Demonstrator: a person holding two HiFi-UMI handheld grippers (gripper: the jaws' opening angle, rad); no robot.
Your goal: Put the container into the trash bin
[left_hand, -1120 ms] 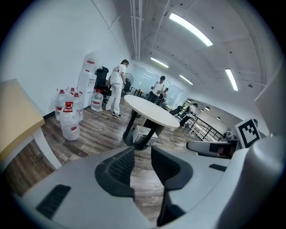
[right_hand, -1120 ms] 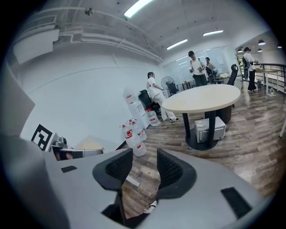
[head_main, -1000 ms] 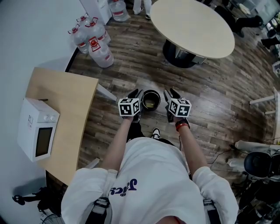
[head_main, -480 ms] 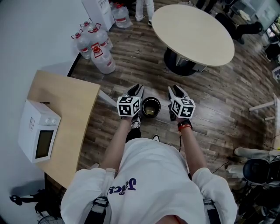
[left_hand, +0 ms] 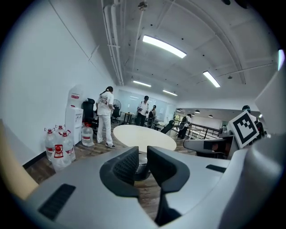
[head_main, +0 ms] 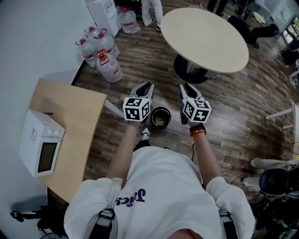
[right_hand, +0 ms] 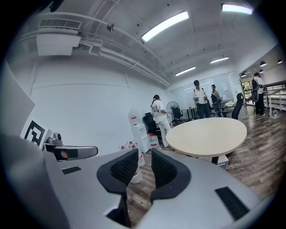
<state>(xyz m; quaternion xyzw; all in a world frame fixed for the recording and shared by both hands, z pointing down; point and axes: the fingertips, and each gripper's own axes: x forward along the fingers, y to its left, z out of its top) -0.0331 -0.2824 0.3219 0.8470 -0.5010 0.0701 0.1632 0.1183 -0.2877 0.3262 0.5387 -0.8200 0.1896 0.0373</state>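
Note:
In the head view a black round trash bin (head_main: pixel 160 117) stands on the wooden floor in front of the person's feet, with something pale lying inside it (head_main: pixel 160 122). My left gripper (head_main: pixel 145 87) hangs above the bin's left side and my right gripper (head_main: pixel 186 87) above its right side. Neither touches the bin. In the left gripper view the jaws (left_hand: pixel 143 154) are closing with a narrow gap and nothing between them. The right gripper view shows its jaws (right_hand: pixel 145 166) closing too, likewise with nothing between them.
A round beige table (head_main: pixel 205 32) stands ahead. Several large water bottles (head_main: pixel 100 51) and a white dispenser (head_main: pixel 105 11) line the left wall. A wooden desk (head_main: pixel 70 121) with a microwave (head_main: pixel 39 142) is at my left. People (left_hand: pixel 106 116) stand at the back.
Both grippers have risen away from the bin, which now shows below and between them. Their jaws have narrowed. The bin has stayed on the floor.

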